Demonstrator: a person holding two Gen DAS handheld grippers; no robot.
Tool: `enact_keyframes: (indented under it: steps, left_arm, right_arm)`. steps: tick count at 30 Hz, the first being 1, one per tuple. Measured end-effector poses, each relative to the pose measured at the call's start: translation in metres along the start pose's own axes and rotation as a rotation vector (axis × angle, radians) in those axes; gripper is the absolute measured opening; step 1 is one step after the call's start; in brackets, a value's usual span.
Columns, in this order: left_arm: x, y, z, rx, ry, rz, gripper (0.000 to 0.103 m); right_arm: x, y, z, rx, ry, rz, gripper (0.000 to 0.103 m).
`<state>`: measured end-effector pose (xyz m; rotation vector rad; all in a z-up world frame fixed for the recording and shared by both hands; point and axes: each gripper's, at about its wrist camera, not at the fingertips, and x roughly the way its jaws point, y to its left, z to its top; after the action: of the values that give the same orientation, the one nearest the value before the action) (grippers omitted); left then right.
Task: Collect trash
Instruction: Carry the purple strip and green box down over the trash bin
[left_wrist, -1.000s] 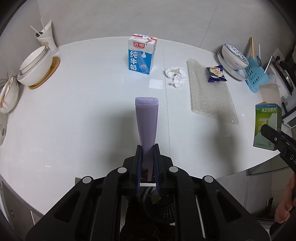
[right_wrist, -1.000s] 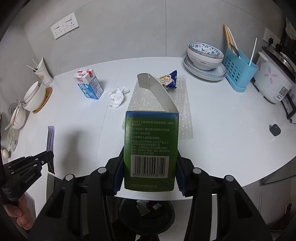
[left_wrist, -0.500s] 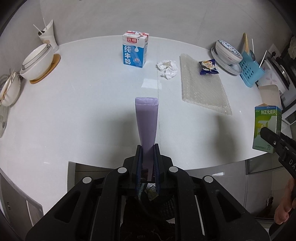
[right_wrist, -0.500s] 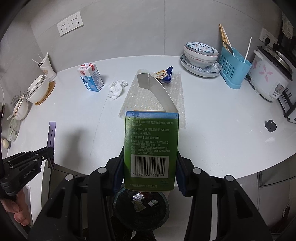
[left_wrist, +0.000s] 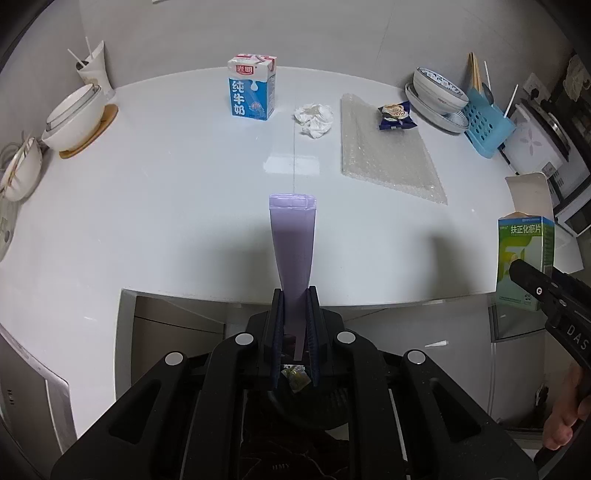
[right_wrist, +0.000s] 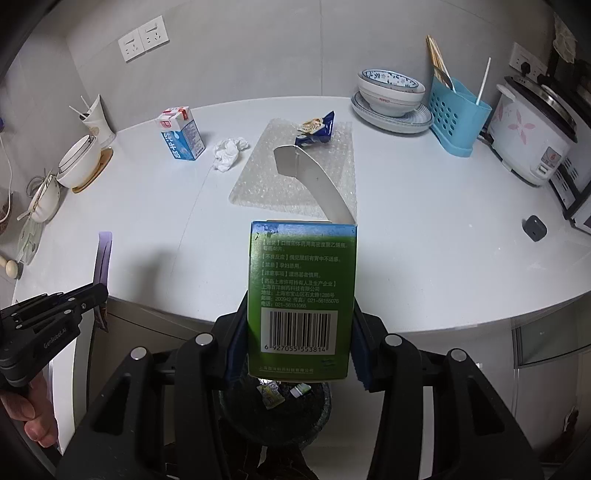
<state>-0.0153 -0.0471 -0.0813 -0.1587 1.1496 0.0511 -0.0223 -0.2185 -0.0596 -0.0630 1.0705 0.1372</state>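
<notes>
As both hands have drawn back past the surface (left_wrist: 147, 206) edge | left gripper (left_wrist: 294, 325) jaws pinch purple sachet (left_wrist: 292, 243) | right gripper (right_wrist: 295, 332) jaws clamp green box (right_wrist: 301, 291) | both above bin (right_wrist: 275, 410), drop likely next.

A white counter (right_wrist: 424, 236) curves along a grey wall. At its left edge a white bowl (right_wrist: 79, 162) sits on a wooden coaster (right_wrist: 94, 173), with a paper cup (right_wrist: 98, 123) holding white sticks behind it near the back edge. Further left along the edge lies another dish (right_wrist: 44, 201). Near the back right corner a patterned bowl (right_wrist: 389, 90) rests on a plate (right_wrist: 391, 116), just beside a blue utensil basket (right_wrist: 456, 118) with chopsticks. A rice cooker (right_wrist: 532, 129) stands at the right edge, a small dark object (right_wrist: 534, 228) in front of it. Two wall sockets (right_wrist: 142, 42) sit above the back edge.
</notes>
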Motion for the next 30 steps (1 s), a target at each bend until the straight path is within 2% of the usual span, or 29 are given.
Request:
enact_keyframes:
  steps: [17, 30]
  left_arm:
    - [0.0, -0.023, -0.06, 0.008, 0.023, -0.036, 0.011]
    - [0.037, -0.016, -0.101, -0.027, 0.085, -0.049, 0.011]
  right_arm:
    - [-0.003, -0.009, -0.056, -0.046, 0.031, 0.027, 0.044]
    - [0.028, -0.002, -0.106, -0.086, 0.095, 0.063, 0.044]
